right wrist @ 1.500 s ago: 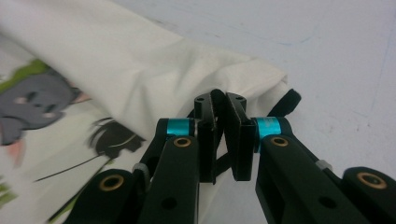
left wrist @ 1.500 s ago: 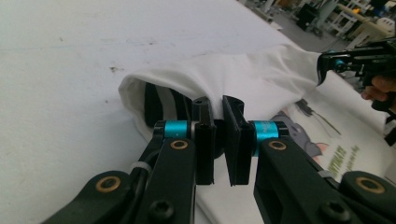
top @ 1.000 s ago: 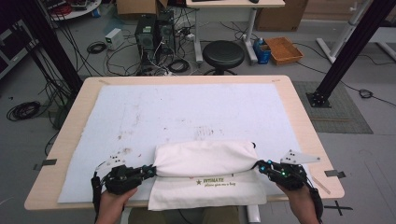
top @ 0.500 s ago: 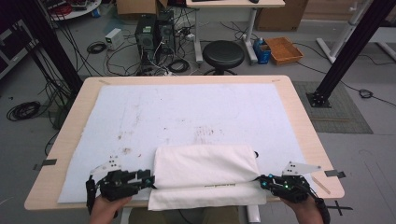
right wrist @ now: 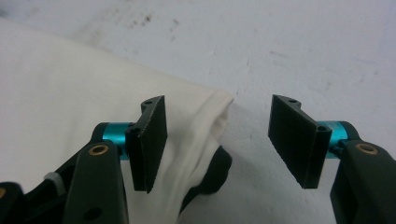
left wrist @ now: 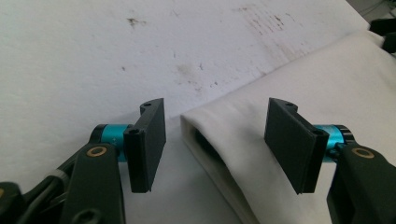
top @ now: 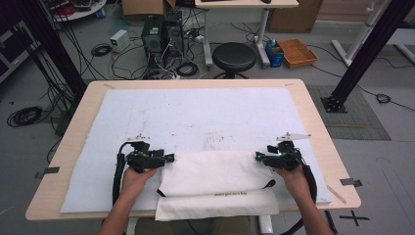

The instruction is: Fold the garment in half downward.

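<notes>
Wood table (top: 318, 127) w/ stained white mat (top: 195, 117); stool (top: 234, 56), PC towers (top: 161, 34) behind. Left tool (top: 169, 158), right tool (top: 256, 156) both released, flanking folded white bag (top: 215, 188).

A light wooden table (top: 318, 147) stands on a grey floor (top: 29, 161), its top covered almost edge to edge by a stained white mat (top: 195, 115). Beyond the table's far edge sits a round black stool (top: 234, 55), with a black computer tower (top: 154, 36) to its left among loose black cables (top: 103, 49). A small white box (top: 119, 39) lies further left. To the stool's right are an orange tray (top: 297, 52) and a blue container (top: 275, 53). A black metal frame leg (top: 364, 54) slants down by the table's far right corner onto a dark floor mat (top: 357, 115). Another table's white legs (top: 264, 27) rise behind the stool. Black tape marks (top: 353, 215) lie on the floor near the table's near right corner.
</notes>
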